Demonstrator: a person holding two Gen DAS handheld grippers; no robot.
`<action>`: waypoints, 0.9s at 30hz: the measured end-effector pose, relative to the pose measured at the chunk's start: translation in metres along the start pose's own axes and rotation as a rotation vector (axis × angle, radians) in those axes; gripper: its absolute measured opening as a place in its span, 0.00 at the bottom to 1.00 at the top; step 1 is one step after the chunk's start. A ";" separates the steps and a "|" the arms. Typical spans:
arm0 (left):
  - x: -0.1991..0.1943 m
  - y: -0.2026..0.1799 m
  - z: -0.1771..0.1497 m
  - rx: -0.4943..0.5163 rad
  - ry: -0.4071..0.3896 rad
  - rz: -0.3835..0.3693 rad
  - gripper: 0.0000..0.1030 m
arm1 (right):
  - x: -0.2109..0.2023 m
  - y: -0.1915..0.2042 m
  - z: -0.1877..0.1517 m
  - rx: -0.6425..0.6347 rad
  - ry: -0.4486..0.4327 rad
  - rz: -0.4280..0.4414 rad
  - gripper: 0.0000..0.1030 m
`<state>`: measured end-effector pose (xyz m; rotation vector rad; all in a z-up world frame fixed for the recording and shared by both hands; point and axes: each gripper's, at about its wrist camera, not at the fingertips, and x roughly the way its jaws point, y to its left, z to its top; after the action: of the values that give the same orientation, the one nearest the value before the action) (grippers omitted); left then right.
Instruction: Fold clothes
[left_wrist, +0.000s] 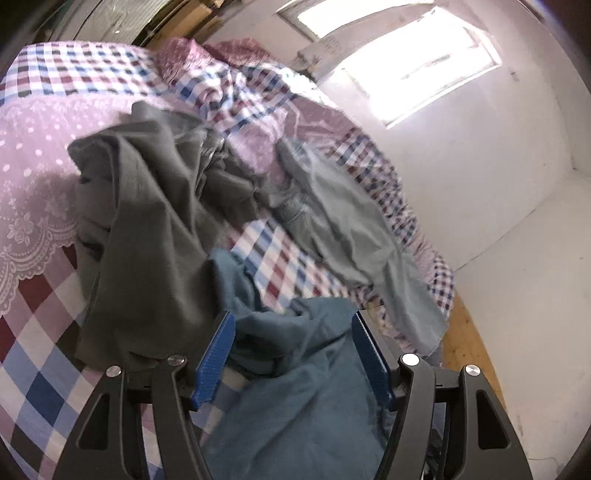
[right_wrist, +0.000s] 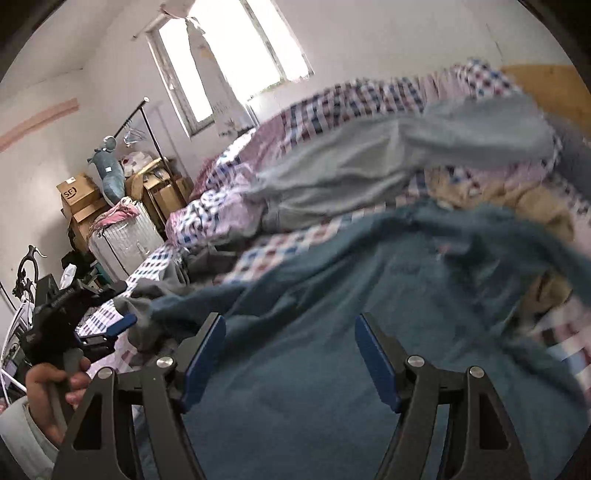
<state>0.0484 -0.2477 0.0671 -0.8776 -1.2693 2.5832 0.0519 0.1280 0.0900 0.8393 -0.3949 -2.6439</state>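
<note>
Both tongs are released. The left gripper (left_wrist: 293, 354) stands with its blue pads wide apart over the near end of a teal garment (left_wrist: 295, 398), which bunches between and below the jaws; no pad visibly pinches it. The right gripper (right_wrist: 290, 360) is spread just as wide above the broad flat of the same teal garment (right_wrist: 369, 295), and the left gripper (right_wrist: 110, 330) shows at the far left of that view, held in a hand (right_wrist: 55, 384) near the garment's ragged left end.

The teal garment lies on the checked bedsheet (left_wrist: 40, 384), stretching from near the cameras toward the right. Left of it in the left wrist view a dark olive garment (left_wrist: 147, 236) is heaped, touching or overlapping its edge; farther off a pale grey-green garment (left_wrist: 354, 229) trails toward the bed's right side. A tan cloth (right_wrist: 517, 199) lies beyond the teal one in the right wrist view. Both views are motion-blurred, so seams and hems are hard to read.

The step in hand looks like taking hold of the teal garment to spread it. To do it well, each tong should find a true corner or hem, not a mid-panel fold, bite through a single layer, and stay clear of the olive heap so only one garment lifts. Pulling the two grips apart evenly should flatten it before any fold.
</note>
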 end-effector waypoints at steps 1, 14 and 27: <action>0.007 0.002 0.000 0.008 0.017 0.011 0.67 | 0.005 -0.002 0.000 0.001 0.008 0.005 0.74; 0.043 -0.003 -0.001 0.059 -0.043 0.241 0.48 | 0.043 0.010 0.011 -0.119 0.038 0.083 0.74; 0.061 -0.067 -0.041 0.272 -0.034 0.055 0.02 | 0.031 -0.036 0.027 0.072 -0.015 0.073 0.74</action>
<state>0.0118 -0.1548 0.0716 -0.8288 -0.8811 2.7374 0.0035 0.1530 0.0826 0.8121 -0.5178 -2.5832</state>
